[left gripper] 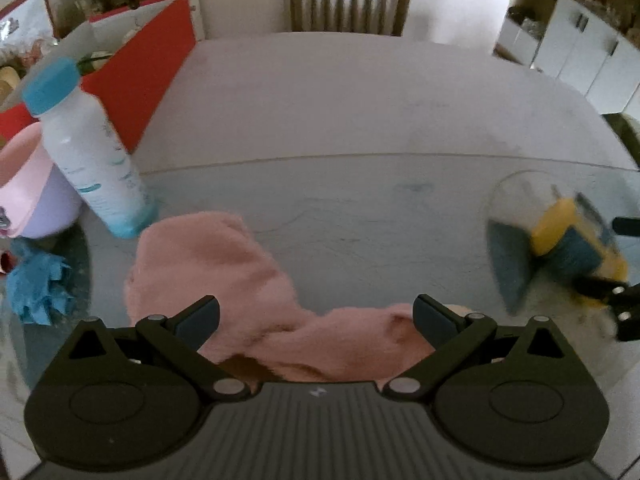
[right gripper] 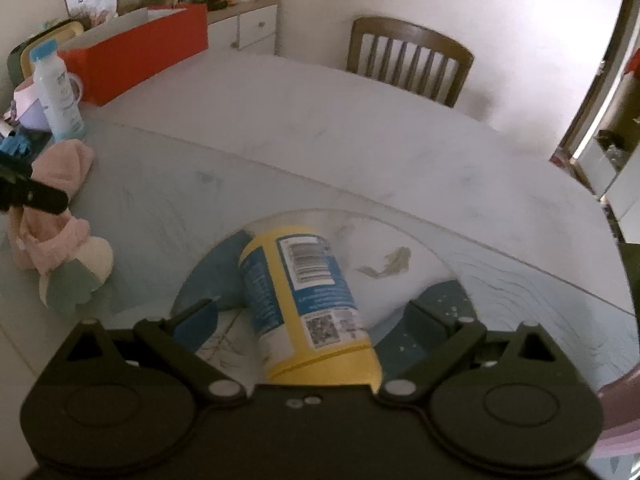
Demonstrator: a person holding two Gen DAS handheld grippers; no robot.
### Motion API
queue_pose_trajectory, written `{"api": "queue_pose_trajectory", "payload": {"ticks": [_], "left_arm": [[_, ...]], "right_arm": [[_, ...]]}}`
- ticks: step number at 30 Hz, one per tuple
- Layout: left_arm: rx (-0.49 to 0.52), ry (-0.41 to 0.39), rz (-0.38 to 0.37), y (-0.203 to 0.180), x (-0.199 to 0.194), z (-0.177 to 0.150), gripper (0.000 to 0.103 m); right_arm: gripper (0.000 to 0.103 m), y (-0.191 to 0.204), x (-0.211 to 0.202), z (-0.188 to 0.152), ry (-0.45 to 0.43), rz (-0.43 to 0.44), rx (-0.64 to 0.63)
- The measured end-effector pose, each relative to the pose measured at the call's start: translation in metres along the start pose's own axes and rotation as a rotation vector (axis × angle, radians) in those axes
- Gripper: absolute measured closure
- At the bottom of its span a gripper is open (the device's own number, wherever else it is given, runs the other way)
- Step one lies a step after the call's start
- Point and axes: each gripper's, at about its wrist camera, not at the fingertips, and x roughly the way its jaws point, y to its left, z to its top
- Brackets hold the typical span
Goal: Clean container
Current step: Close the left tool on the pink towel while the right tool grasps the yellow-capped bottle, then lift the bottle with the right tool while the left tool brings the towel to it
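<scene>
A clear round container [right gripper: 404, 236] stands on the table, with a brownish smear [right gripper: 388, 266] on its inside. A yellow bottle [right gripper: 304, 300] with a blue label lies tilted inside it. My right gripper [right gripper: 314, 320] is open around the bottle, and neither pad touches it. In the left wrist view the container [left gripper: 516, 200] and bottle [left gripper: 568, 236] are blurred at the right. My left gripper [left gripper: 316, 316] is open over a pink cloth [left gripper: 224, 264] lying crumpled on the table. The cloth passes between its fingers.
A white bottle with a blue cap [left gripper: 88, 148] leans beside a pink and lilac bowl [left gripper: 28, 184] at the left. A crumpled blue rag [left gripper: 36, 288] and a red box [left gripper: 148, 68] are there too. A wooden chair [left gripper: 348, 0] stands at the far edge.
</scene>
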Motion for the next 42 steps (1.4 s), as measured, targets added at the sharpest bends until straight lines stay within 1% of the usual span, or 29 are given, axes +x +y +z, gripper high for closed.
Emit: {"api": "queue_pose_trajectory", "payload": {"ticks": [3, 5, 7, 11, 15, 16, 17, 18, 20, 21, 23, 24, 25, 26, 27, 28, 29, 32, 35, 39, 42], "left_arm": [[-0.047, 0.017, 0.022, 0.017, 0.008, 0.0, 0.0], [-0.053, 0.037, 0.026, 0.024, 0.017, -0.002, 0.0], [-0.044, 0.048, 0.006, 0.029, 0.028, -0.003, 0.0], [-0.032, 0.049, -0.003, 0.028, 0.034, -0.008, 0.0], [-0.01, 0.043, -0.004, 0.027, 0.037, -0.01, 0.0], [-0.002, 0.042, -0.002, 0.026, 0.037, -0.011, 0.002], [0.007, 0.042, 0.001, 0.024, 0.037, -0.011, 0.008], [0.02, 0.042, 0.007, 0.022, 0.035, -0.011, 0.011], [0.046, 0.045, 0.018, 0.019, 0.036, -0.011, 0.021], [0.052, 0.041, 0.018, 0.018, 0.035, -0.012, 0.025], [0.051, 0.035, 0.009, 0.018, 0.033, -0.013, 0.037], [0.053, 0.031, 0.009, 0.02, 0.033, -0.012, 0.041], [0.055, 0.027, 0.008, 0.02, 0.032, -0.012, 0.048], [0.058, 0.021, 0.008, 0.019, 0.03, -0.013, 0.056], [0.06, 0.018, 0.007, 0.018, 0.029, -0.013, 0.059], [0.061, 0.015, 0.004, 0.017, 0.027, -0.013, 0.064], [0.063, 0.011, -0.001, 0.011, 0.027, -0.014, 0.067], [0.067, 0.002, -0.02, 0.005, 0.017, -0.017, 0.072], [0.067, -0.011, -0.056, -0.005, 0.007, -0.02, 0.075], [0.047, -0.027, -0.119, -0.019, -0.006, -0.021, 0.076], [0.057, -0.044, -0.163, -0.033, -0.019, -0.023, 0.077]], "right_arm": [[0.005, 0.0, 0.005, 0.001, 0.014, 0.008, -0.007], [0.005, -0.001, 0.005, 0.001, 0.019, 0.011, -0.004], [0.005, -0.002, 0.006, 0.0, 0.023, 0.013, 0.002], [0.006, -0.003, 0.008, -0.001, 0.027, 0.009, -0.008], [0.006, -0.002, 0.01, 0.001, 0.023, 0.025, -0.021], [0.006, -0.002, 0.01, 0.001, 0.022, 0.027, -0.025], [0.006, -0.002, 0.01, 0.002, 0.02, 0.027, -0.028], [0.006, -0.002, 0.011, 0.002, 0.019, 0.029, -0.03], [0.007, -0.002, 0.012, 0.003, 0.02, 0.035, -0.034], [0.008, -0.002, 0.012, 0.003, 0.021, 0.038, -0.037], [0.01, -0.003, 0.013, 0.004, 0.027, 0.043, -0.04], [0.01, -0.003, 0.013, 0.004, 0.028, 0.043, -0.04], [0.013, -0.003, 0.013, 0.005, 0.029, 0.039, -0.043], [0.017, -0.003, 0.013, 0.005, 0.029, 0.039, -0.046], [0.021, -0.003, 0.014, 0.005, 0.032, 0.037, -0.048], [0.034, -0.002, 0.014, 0.006, 0.037, 0.031, -0.05], [0.038, -0.003, 0.014, 0.006, 0.041, 0.029, -0.049], [0.038, -0.001, 0.013, 0.005, 0.045, 0.031, -0.052], [0.038, -0.002, 0.01, 0.002, 0.048, 0.046, -0.047], [0.039, -0.002, 0.002, -0.007, 0.048, 0.064, -0.021], [0.039, 0.0, -0.005, -0.016, 0.052, 0.081, -0.007]]}}
